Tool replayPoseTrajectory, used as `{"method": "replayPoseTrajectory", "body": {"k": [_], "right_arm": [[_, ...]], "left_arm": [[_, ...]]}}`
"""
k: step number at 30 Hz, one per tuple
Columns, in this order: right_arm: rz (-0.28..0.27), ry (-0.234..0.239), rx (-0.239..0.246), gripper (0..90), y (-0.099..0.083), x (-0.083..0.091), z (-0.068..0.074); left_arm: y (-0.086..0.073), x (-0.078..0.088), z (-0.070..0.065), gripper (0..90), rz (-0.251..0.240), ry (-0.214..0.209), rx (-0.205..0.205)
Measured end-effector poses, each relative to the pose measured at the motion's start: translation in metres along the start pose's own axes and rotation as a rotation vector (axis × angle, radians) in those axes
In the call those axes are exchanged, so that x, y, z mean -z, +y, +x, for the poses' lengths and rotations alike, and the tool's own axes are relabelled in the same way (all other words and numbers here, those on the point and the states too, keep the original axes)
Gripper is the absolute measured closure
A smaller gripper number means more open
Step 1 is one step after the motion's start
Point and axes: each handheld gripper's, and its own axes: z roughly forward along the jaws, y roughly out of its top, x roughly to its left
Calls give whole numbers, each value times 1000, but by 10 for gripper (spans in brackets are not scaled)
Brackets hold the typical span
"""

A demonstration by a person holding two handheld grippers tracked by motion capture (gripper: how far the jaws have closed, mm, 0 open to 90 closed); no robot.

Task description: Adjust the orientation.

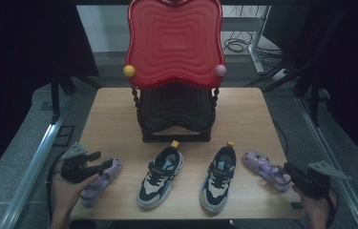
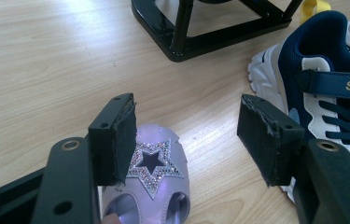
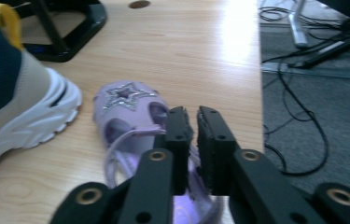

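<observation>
Gripping the right purple sandal [image 3: 128, 116] strap, nearly-together right jaws; left jaws apart beside sneaker [image 2: 322, 88], could slip, tiny bite.

The left tongs [image 1: 101, 162] were held wide open; the right tongs [image 1: 289, 169] were nearly closed, a narrow gap left between the jaws.

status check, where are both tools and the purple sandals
Left tool open over left purple sandal. Right tool nearly shut above right purple sandal. Sneakers between.

2 lilac star sandals [image 1: 101, 180] [image 1: 266, 170], flat at table's L/R ends, maybe strapped.
</observation>
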Motion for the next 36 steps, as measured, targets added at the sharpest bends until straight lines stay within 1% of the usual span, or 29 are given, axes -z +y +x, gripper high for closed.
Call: {"method": "replayPoseTrajectory", "body": {"k": [3,6,8,9,10,11,13,15,16,17,20,21,25,28,36], "right_arm": [[1,40,10,746,1,1,3],[9,78,33,675,2,2,8],[14,103,40,625,4,0,10],[21,117,39,608,5,-1,10],[32,130,39,590,8,-4,10],[37,133,39,579,9,-6,11],[58,145,58,557,9,-9,12],[73,148,72,547,7,-9,12],[73,146,77,547,5,-8,9],[70,147,71,547,4,-7,8],[44,134,43,547,0,0,-1],[44,132,39,547,-1,1,-2],[32,134,41,547,-1,5,-2],[31,138,57,544,0,5,0],[51,150,65,541,-4,3,2]], "left_arm": [[0,1,-1,381,3,5,-2],[1,5,-2,381,-3,9,-2],[3,9,-2,381,-14,-3,-1],[4,14,-3,381,-32,-16,0],[5,16,-2,381,-37,-20,-2],[4,20,-2,381,-40,-23,0],[0,25,1,382,-43,-27,13],[-4,28,5,382,-41,-22,32],[-6,29,7,382,-41,-21,40],[-8,30,9,382,-41,-19,52],[-10,31,12,382,-42,-9,64],[-10,32,12,382,-43,-6,67],[-9,33,9,382,-47,-13,59],[-10,36,8,381,-46,-16,56],[-19,42,12,381,-43,-7,66]]}}
